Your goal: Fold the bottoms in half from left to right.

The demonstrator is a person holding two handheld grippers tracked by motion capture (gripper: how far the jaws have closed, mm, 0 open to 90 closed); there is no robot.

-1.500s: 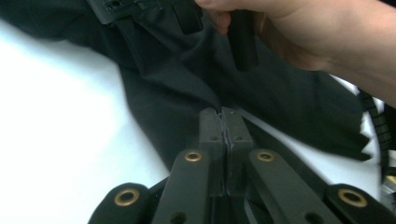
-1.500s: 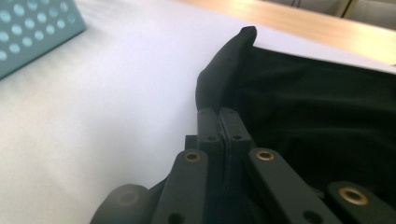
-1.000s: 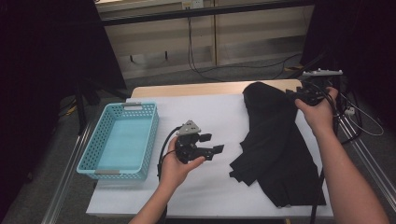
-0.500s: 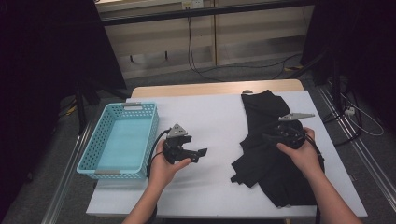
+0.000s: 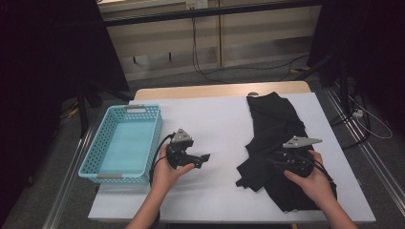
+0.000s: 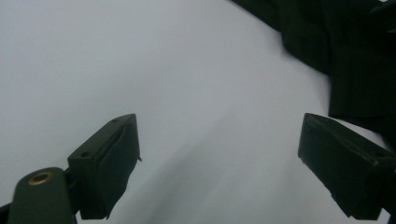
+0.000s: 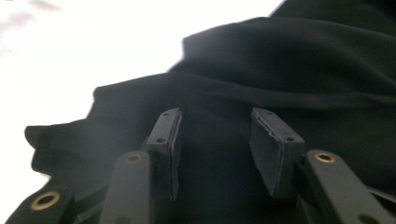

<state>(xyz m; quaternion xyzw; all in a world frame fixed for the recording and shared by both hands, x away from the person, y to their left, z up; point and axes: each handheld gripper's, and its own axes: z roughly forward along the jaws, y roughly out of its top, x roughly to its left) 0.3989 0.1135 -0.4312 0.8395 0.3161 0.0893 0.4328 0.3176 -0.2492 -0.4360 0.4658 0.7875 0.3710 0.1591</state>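
Right hand-held gripper point(image 5: 273, 161) lower, over garment point(image 5: 274, 124)

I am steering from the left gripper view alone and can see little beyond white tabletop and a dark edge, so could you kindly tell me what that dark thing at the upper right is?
Observer: It is a black garment, lying crumpled on the right half of the white table.
Operator: Thank you. Is the other gripper anywhere near it?
Observer: Yes, the right gripper is over the garment's near part, jaws partly apart with only cloth behind them, no fold pinched that I can see; they have just been closing.
Operator: And is there a container about?
Observer: A light blue basket stands at the table's left edge, beside the left gripper, and it looks empty.
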